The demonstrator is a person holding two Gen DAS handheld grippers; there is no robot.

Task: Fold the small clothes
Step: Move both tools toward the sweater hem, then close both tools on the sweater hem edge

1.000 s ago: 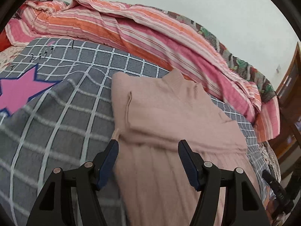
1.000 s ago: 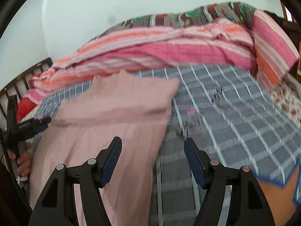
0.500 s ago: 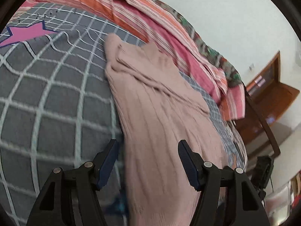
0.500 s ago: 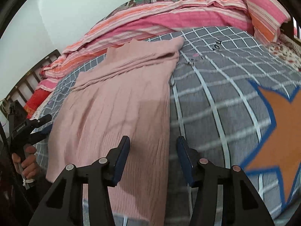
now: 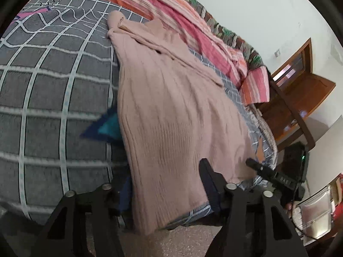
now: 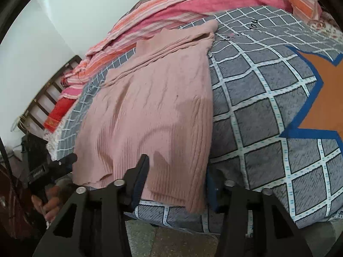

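Pink knit: the ribbed sweater lies flat on the grey checked blanket, sleeves already folded across its chest, its hem at the bed edge right under our claws.
What changed, view: a second ago we looked across the bed at the collar; now both cameras tip down onto the hem, with the floor showing below it.
What changed, jaws: both pairs stood wide a second ago and are now closing.
Left gripper: it straddles the hem's left corner, cloth between the fingers; we cannot tell whether the pads press yet.
Right gripper: it straddles the right corner, the far finger half hidden behind the knit; contact is likewise unclear.
Other claw: each camera sees its partner just beyond the hem's opposite corner, a hand on the handle.
Meaning for the task: we judge this the pinch before lifting the hem toward the collar, so the fold is not yet begun.
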